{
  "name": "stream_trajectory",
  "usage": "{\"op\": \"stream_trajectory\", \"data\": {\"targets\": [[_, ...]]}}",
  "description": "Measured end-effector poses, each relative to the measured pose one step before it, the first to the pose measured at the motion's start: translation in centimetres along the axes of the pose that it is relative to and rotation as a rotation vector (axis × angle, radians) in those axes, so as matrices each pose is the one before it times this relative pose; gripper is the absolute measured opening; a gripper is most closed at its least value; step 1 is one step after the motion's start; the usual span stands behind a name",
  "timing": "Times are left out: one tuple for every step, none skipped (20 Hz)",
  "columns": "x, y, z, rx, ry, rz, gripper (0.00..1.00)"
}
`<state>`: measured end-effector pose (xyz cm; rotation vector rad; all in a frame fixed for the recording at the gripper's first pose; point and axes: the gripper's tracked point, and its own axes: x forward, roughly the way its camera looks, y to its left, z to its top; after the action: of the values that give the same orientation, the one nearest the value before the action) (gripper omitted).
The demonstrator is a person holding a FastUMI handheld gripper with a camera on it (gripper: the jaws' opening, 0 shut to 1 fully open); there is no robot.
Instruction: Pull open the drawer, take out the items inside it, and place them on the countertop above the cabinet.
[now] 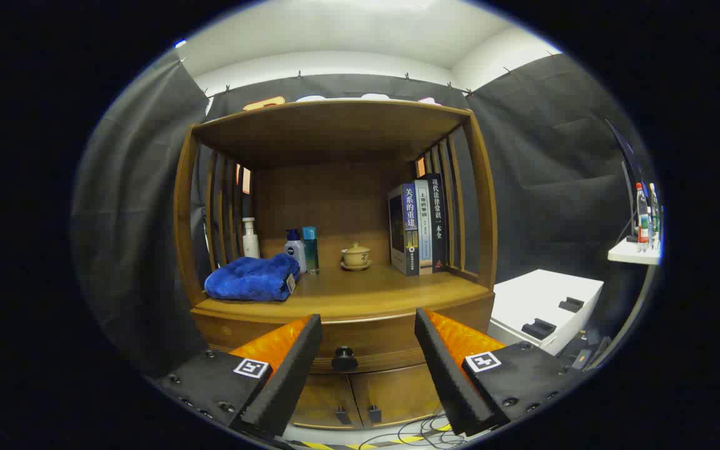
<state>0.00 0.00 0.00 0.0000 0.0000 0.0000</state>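
One dark round drawer knob sits centred on the curved wooden drawer front, straight ahead between the gripper fingers, which stand wide apart holding nothing; the drawer is shut, its long axis running left to right; above, the glossy countertop carries a soft blue towel at left, bottles, a ceramic lidded cup, upright books at right.

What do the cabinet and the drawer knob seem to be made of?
Cabinet: likely wood with a glossy varnish, showing brown grain and soft reflections. Drawer knob: dark and smooth, perhaps metal or plastic; unclear. It sits between the open jaws of the gripper.
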Motion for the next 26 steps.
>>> {"op": "stream_trajectory", "data": {"targets": [[-0.706, -0.202, 0.069, 0.01384, 0.00036, -0.00526, 0.98], [-0.358, -0.463, -0.031, 0.01194, 0.00138, -0.01162, 0.98], [-0.292, -0.434, 0.244, 0.00995, -0.00116, -0.01175, 0.98], [-0.267, -0.39, 0.311, 0.00627, -0.00541, -0.01104, 0.98], [-0.235, -0.295, 0.466, 0.00198, -0.00566, -0.00932, 0.98], [-0.099, -0.179, 0.336, -0.00043, -0.00539, -0.00684, 0.98], [-0.087, 0.075, 0.246, -0.00252, -0.00471, -0.00055, 0.98], [0.107, 0.166, -0.02, -0.0058, -0.00019, 0.00334, 0.98], [0.126, 0.111, -0.158, -0.00844, 0.00521, 0.00332, 0.98], [0.201, 0.191, -0.103, -0.00857, 0.00542, 0.00389, 0.98], [0.053, 0.197, -0.049, -0.00622, 0.00262, 0.00479, 0.98], [0.047, 0.266, 0.014, -0.00337, 0.00058, 0.00478, 0.98], [0.032, 0.333, -0.042, -0.00115, -0.0009, 0.00772, 0.98], [0.026, 0.292, -0.068, -0.00109, 0.00047, 0.00717, 0.98], [-0.006, 0.202, 0.008, -0.0039, 0.00102, 0.00526, 0.98], [0.043, 0.034, -0.035, -0.00502, 0.00021, 0.00077, 0.98], [0.035, -0.053, 0.051, -0.00293, -0.00262, -0.00073, 0.98], [0.058, 0.043, 0.093, 0.00092, -0.0037, 0.00022, 0.98], [0.064, -0.003, 0.059, 0.00416, -0.00518, 0.00075, 0.98], [0.216, -0.007, 0.015, 0.00449, -0.00591, 0.00004, 0.98], [0.317, 0.065, -0.029, 0.00251, -0.00541, 0.0047, 0.98], [0.289, 0.304, 0.031, -0.00317, -0.01163, 0.00996, 0.98], [0.404, 0.246, 0.041, -0.00803, -0.01169, 0.00853, 0.98], [0.494, 0.176, -0.247, -0.01116, -0.00867, 0.00708, 0.98], [0.754, 0.08, -0.432, -0.00924, -0.00087, 0.00292, 0.98], [0.726, 0.086, -0.67, -0.00277, 0.00636, 0.00214, 0.98]]}}
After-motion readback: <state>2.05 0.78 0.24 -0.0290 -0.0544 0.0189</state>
